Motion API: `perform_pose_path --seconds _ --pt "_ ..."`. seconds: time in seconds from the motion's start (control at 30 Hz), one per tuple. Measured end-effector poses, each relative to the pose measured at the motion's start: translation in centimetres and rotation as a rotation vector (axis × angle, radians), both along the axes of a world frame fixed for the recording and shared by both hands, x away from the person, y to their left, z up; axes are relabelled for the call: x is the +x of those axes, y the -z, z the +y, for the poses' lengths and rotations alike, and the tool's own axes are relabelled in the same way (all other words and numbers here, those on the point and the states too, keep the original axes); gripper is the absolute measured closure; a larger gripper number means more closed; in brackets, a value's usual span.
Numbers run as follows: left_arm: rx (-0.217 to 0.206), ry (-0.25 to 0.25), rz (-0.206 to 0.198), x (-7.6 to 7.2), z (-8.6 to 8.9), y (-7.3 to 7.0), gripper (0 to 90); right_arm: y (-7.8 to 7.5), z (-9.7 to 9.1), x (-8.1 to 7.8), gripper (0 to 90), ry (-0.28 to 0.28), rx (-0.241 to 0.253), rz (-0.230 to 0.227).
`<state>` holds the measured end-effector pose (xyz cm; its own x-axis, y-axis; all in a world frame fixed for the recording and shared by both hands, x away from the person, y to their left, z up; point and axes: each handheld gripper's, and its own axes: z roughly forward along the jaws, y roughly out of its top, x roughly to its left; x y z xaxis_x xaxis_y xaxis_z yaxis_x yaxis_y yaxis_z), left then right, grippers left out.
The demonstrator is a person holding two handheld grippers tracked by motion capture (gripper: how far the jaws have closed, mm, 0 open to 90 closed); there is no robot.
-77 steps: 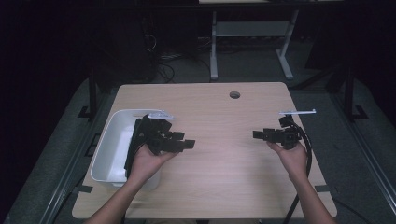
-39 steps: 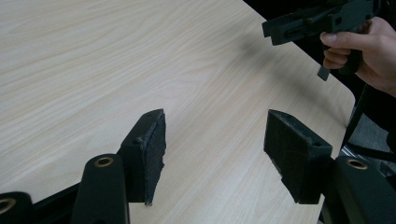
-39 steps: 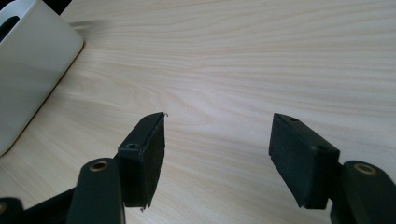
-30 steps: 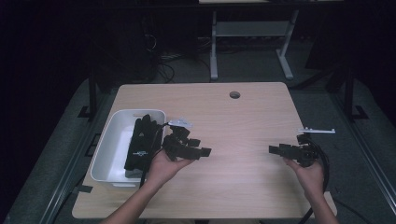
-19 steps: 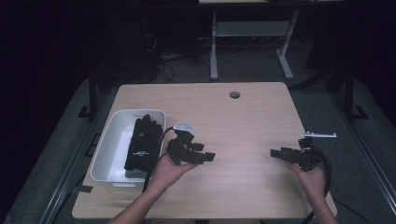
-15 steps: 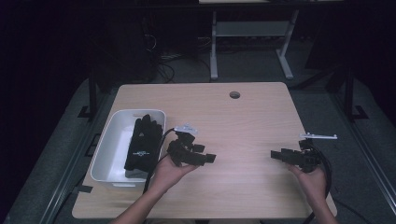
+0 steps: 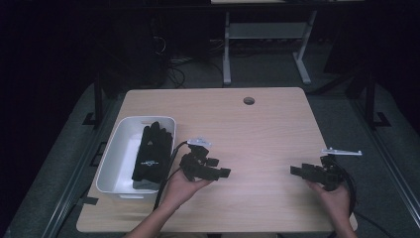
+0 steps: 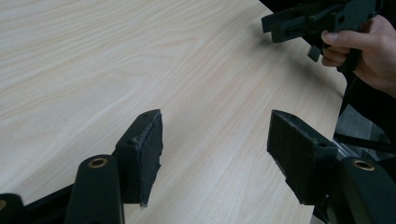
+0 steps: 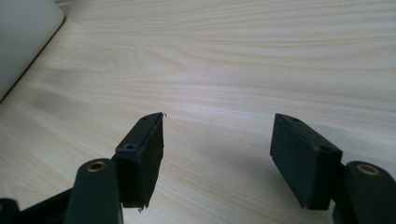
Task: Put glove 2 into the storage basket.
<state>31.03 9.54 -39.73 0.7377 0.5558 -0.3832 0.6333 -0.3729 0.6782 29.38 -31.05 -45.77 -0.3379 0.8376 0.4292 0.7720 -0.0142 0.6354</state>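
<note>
Gripper (image 7: 225, 173) open, gloves (image 7: 152, 154) in tray (image 7: 115, 163)

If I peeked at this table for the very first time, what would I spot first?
Probably the black gloves lying in the white tub at the table's left side. Next, the two black grippers held low over the bare wood: the left gripper beside the tub, the right gripper near the right edge, both with open, empty jaws.

text: you can read none | where: black glove (image 7: 151, 157) in the white bin (image 7: 115, 148) bears a small pale mark | note: perhaps a logo, too small to read
</note>
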Motion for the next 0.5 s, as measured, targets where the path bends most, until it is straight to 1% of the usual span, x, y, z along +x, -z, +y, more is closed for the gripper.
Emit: perform_pose_path --seconds 0.03,0.17,0.3,0.37,0.5 --pt "-0.002 0.002 0.003 0.0 0.0 0.1 35.6 0.0 0.0 -0.2 34.4 0.000 -0.008 -0.006" --pt "-0.007 0.002 0.014 -0.1 -0.1 0.7 35.2 0.0 0.2 -0.8 33.9 -0.001 -0.009 -0.026" --pt "-0.009 0.008 0.020 -0.2 -0.1 1.1 34.8 0.0 0.5 -1.4 33.1 -0.010 -0.026 -0.047" --pt "-0.003 0.008 0.017 -0.4 -0.1 1.2 34.7 0.0 0.7 -1.7 32.7 -0.015 -0.031 -0.061" --pt "-0.009 0.011 0.011 -0.6 -0.1 1.2 34.4 0.0 1.1 -2.3 32.1 -0.029 -0.039 -0.085"
